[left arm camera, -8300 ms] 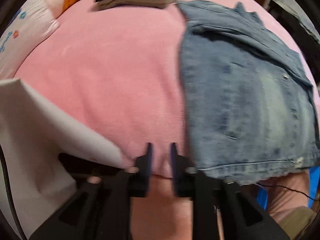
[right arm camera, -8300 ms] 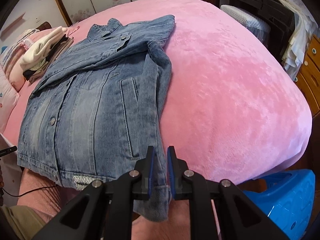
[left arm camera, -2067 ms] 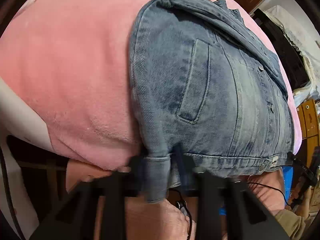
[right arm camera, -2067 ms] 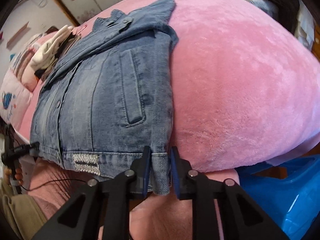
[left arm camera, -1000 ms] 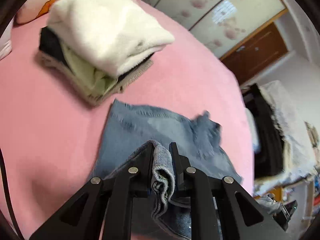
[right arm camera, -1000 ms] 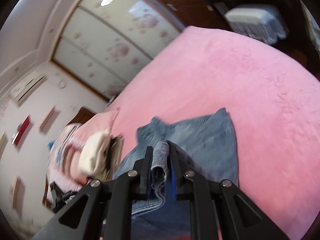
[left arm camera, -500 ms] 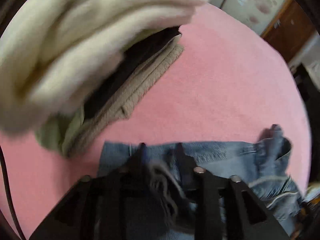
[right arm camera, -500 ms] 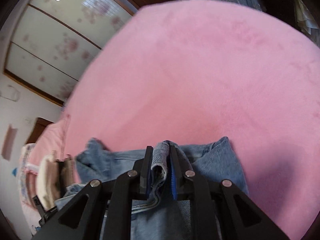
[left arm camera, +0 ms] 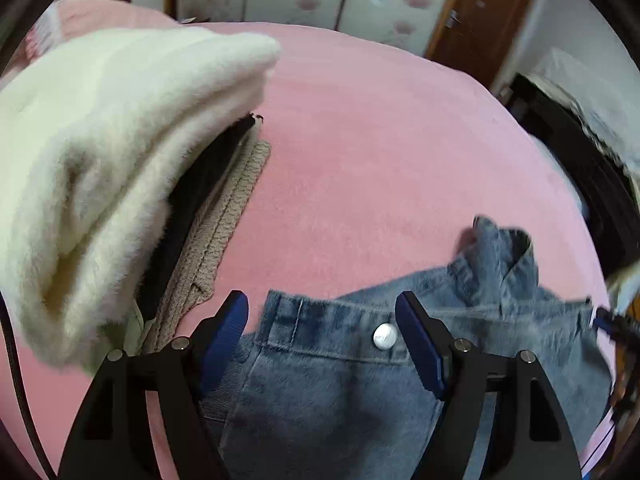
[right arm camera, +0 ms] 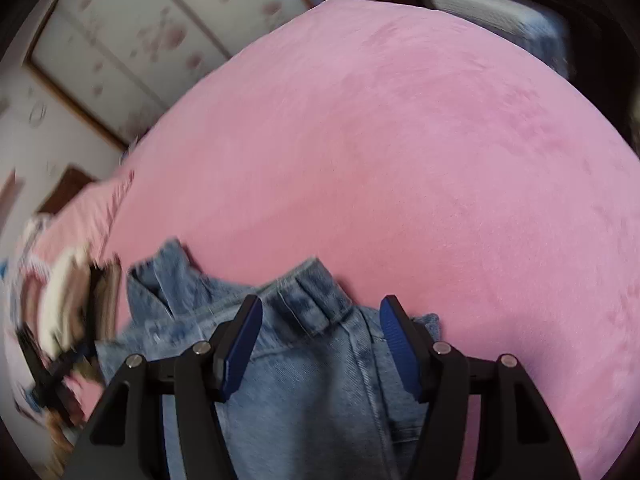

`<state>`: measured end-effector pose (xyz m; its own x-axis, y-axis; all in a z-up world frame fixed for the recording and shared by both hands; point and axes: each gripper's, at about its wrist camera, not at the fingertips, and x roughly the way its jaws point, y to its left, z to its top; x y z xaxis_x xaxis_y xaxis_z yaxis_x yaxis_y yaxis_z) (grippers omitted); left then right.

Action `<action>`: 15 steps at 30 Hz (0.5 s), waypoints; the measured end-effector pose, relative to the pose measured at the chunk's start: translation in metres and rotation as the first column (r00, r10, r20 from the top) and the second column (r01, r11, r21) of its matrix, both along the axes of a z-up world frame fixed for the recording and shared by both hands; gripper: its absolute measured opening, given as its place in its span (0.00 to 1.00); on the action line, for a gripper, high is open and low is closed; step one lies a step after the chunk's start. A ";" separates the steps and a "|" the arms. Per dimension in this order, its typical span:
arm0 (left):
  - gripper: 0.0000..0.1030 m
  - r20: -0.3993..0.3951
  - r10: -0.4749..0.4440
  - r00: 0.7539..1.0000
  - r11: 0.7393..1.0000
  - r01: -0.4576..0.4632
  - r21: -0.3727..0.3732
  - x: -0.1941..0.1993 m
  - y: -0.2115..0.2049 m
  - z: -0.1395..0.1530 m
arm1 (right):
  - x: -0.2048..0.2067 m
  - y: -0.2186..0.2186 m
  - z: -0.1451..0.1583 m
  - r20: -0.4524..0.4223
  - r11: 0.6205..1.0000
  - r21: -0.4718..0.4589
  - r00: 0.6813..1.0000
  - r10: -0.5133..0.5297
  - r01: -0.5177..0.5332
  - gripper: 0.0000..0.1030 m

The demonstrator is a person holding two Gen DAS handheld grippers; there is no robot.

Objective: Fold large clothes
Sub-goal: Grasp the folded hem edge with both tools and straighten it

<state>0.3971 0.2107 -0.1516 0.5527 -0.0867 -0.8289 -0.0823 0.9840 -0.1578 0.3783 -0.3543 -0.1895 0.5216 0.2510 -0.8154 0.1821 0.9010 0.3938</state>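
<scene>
change: the hem of the denim jacket (left arm camera: 320, 392), which hung off the near edge of the bed a couple of seconds ago, now lies carried over onto the collar end, so the jacket is folded in half.
left gripper (left arm camera: 322, 320): jaws have just been opening and stand apart; the waistband with its metal button (left arm camera: 385, 336) lies between them, but the pads no longer press on it.
right gripper (right arm camera: 320, 326): jaws have just been opening too, standing wide; a bunched denim edge sits between them, unpinched.
jacket place: on the pink blanket (right arm camera: 400, 140), toward the head of the bed, collar (left arm camera: 500, 248) poking out past the folded hem.
handling: thick denim, probably heavy and fairly stiff, not slippery or fragile; it should hold a crease but springs into ridges at seams. best taken at the doubled hem corners or side seams, both hands at once.
neighbours: a stack of folded clothes (left arm camera: 100, 152), a cream fleece on top, sits just beside the jacket's left corner.
in the way: that stack crowds the left side; any sideways fold or slide there risks nudging it.
right side: open blanket, dark furniture (right arm camera: 520, 20) well apart.
</scene>
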 end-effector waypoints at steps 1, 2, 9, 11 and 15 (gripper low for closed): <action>0.73 -0.009 -0.017 1.000 1.000 0.017 0.008 -0.001 0.001 -0.004 | 0.002 0.004 -0.002 0.001 1.000 -0.015 1.000 0.026 -0.026 0.60; 0.73 -0.021 -0.027 0.999 1.000 0.028 0.013 0.000 -0.001 -0.008 | 0.002 0.007 -0.003 0.003 0.999 -0.026 0.999 0.045 -0.044 0.60; 0.74 -0.096 -0.114 0.989 0.981 0.127 0.146 0.001 -0.022 -0.036 | 0.016 0.036 -0.012 -0.017 0.975 -0.140 0.985 0.172 -0.173 0.61; 0.76 -0.112 -0.119 0.987 0.976 0.137 0.167 0.005 -0.027 -0.042 | 0.022 0.045 -0.018 -0.044 0.962 -0.188 0.980 0.192 -0.197 0.63; 0.83 -0.133 -0.117 0.984 0.977 0.138 0.165 0.013 -0.031 -0.049 | 0.027 0.057 -0.025 -0.073 0.935 -0.268 0.972 0.221 -0.233 0.65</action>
<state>0.4100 0.1797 -0.2003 0.4403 0.0010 -0.8978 0.0374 0.9991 0.0194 0.4056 -0.2977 -0.2141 0.4414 0.1238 -0.8888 -0.0293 0.9919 0.1237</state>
